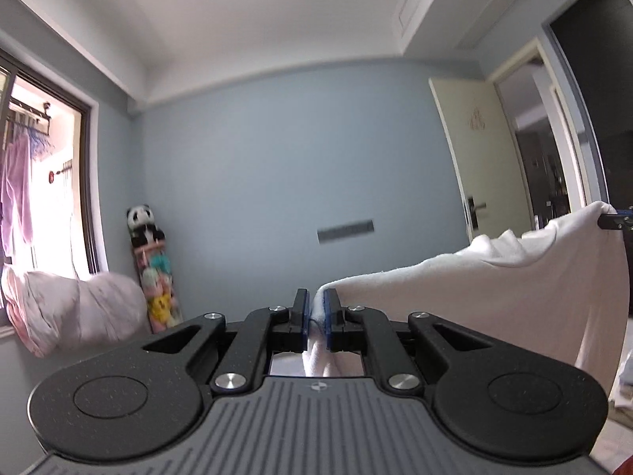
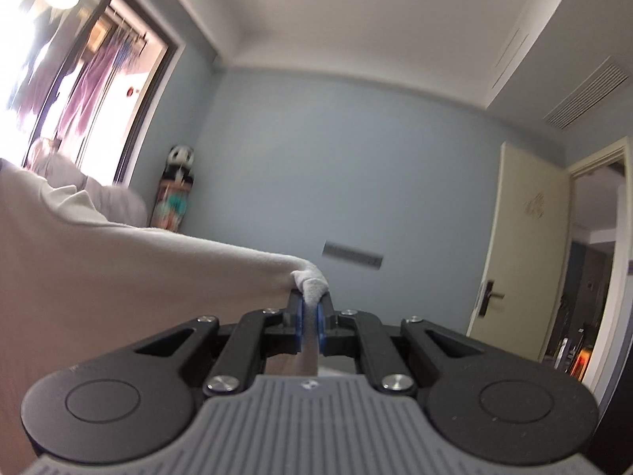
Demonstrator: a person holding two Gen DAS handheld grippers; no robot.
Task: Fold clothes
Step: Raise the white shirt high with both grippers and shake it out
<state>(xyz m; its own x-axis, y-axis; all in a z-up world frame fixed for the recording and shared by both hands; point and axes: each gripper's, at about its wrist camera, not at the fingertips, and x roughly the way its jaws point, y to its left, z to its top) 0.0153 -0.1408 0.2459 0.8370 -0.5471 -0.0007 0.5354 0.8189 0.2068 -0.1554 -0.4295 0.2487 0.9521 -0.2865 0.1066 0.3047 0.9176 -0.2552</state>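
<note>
You have the white garment [image 1: 494, 293] lifted in the air between both grippers — the left gripper [image 1: 315, 312] pinches one corner in its fingers, the right gripper [image 2: 311, 316] pinches another. Held apart like this, the top edge stretches between them and the cloth hangs down, likely ready to fold.

daylight pours in through the window [image 2: 59, 59] at left, blown out to white glare in both views. the blue wall [image 1: 296, 158] stays evenly lit but dim, and the doorway [image 2: 593, 277] at right is dark. fisheye bends the ceiling lines and door [image 1: 478, 150] edges (strongest at the corners). distant things look soft and slightly blurred.
</note>
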